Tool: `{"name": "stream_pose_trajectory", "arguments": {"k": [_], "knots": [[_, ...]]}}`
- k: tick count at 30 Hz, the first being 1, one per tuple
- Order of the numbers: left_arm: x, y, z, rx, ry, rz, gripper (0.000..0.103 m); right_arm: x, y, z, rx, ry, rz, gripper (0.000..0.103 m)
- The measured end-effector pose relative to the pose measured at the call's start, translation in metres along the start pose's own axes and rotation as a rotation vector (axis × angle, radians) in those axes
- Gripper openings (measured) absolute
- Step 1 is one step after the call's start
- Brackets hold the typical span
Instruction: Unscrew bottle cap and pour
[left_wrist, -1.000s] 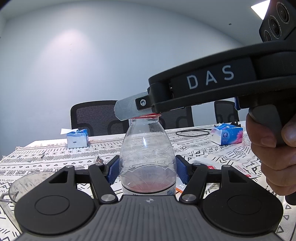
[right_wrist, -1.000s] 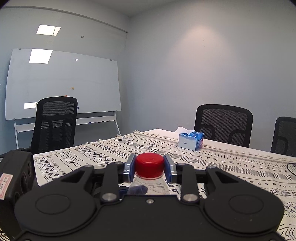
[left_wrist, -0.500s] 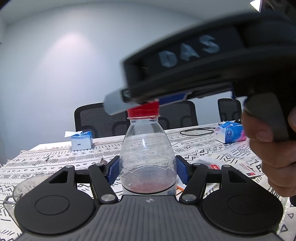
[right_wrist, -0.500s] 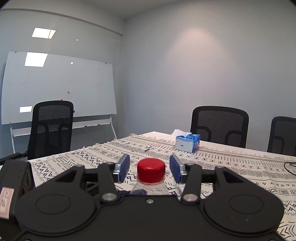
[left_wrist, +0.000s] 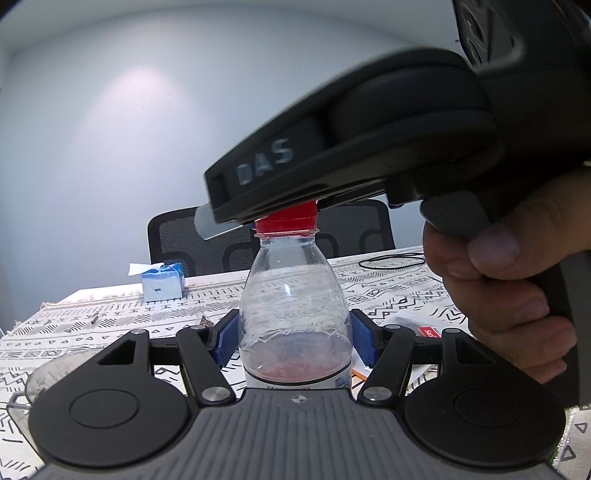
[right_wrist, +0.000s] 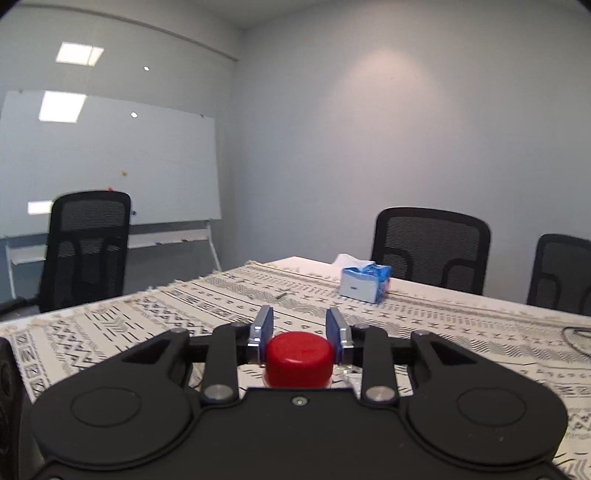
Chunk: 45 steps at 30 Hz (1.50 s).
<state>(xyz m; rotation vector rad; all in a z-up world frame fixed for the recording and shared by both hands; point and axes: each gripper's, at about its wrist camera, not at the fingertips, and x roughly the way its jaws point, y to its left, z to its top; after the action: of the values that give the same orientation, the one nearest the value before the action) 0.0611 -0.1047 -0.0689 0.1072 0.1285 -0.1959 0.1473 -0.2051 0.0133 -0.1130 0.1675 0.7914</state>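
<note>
The clear bottle (left_wrist: 294, 314) stands upright on the patterned tablecloth (right_wrist: 461, 325), a shallow layer of reddish liquid at its base. The left gripper (left_wrist: 294, 341) clamps the bottle's body between its blue pads (left_wrist: 226, 338). The red cap (right_wrist: 299, 353) sits on the neck. The right gripper (right_wrist: 299, 330), held by a hand (left_wrist: 509, 280), is over the cap with a finger on either side; whether the pads press the cap cannot be told. A blue tissue box (right_wrist: 364, 282) rests well apart.
</note>
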Motion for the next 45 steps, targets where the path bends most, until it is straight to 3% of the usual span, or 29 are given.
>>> {"name": "stream_pose_trajectory", "arguments": {"k": [8, 12, 16, 18, 22, 23, 25, 29, 35, 39, 42, 44, 45], "knots": [[-0.002, 0.006, 0.0, -0.044, 0.008, -0.044, 0.058, 0.002, -0.029, -0.006, 0.019, -0.05, 0.205, 0.033], [-0.004, 0.0, 0.001, -0.039, 0.002, -0.025, 0.06, 0.002, -0.041, -0.008, 0.036, -0.064, 0.285, 0.033], [-0.001, -0.009, 0.003, -0.035, -0.031, -0.004, 0.061, 0.0, -0.03, -0.003, 0.08, -0.009, 0.212, 0.035], [-0.002, -0.01, 0.003, -0.039, -0.037, -0.013, 0.058, -0.002, -0.022, -0.001, 0.072, 0.016, 0.139, 0.041], [-0.003, -0.009, 0.004, -0.042, -0.034, -0.015, 0.057, -0.005, -0.007, 0.004, 0.068, 0.042, 0.005, 0.043], [-0.004, -0.01, 0.004, -0.042, -0.034, -0.015, 0.057, -0.005, -0.003, 0.004, 0.068, 0.049, -0.023, 0.043], [-0.005, -0.012, 0.004, -0.04, -0.035, -0.014, 0.057, -0.002, 0.004, 0.004, 0.069, 0.068, -0.073, 0.034], [-0.005, -0.013, 0.004, -0.035, -0.04, -0.032, 0.056, -0.005, 0.008, -0.003, 0.079, 0.039, -0.124, 0.033], [-0.005, -0.007, 0.003, -0.05, -0.036, -0.086, 0.055, -0.01, -0.019, -0.006, 0.005, 0.01, 0.082, 0.033], [-0.004, -0.005, 0.001, -0.051, -0.035, -0.098, 0.055, -0.004, -0.047, -0.007, -0.033, -0.018, 0.304, 0.033], [-0.008, -0.004, 0.001, -0.05, -0.037, -0.106, 0.055, -0.001, -0.06, -0.007, -0.035, -0.025, 0.416, 0.033], [-0.008, -0.003, 0.0, -0.053, -0.039, -0.106, 0.055, 0.001, -0.066, -0.003, -0.035, -0.009, 0.466, 0.034], [-0.008, -0.003, 0.0, -0.053, -0.039, -0.104, 0.055, 0.0, -0.062, 0.0, -0.036, 0.006, 0.446, 0.034]]}}
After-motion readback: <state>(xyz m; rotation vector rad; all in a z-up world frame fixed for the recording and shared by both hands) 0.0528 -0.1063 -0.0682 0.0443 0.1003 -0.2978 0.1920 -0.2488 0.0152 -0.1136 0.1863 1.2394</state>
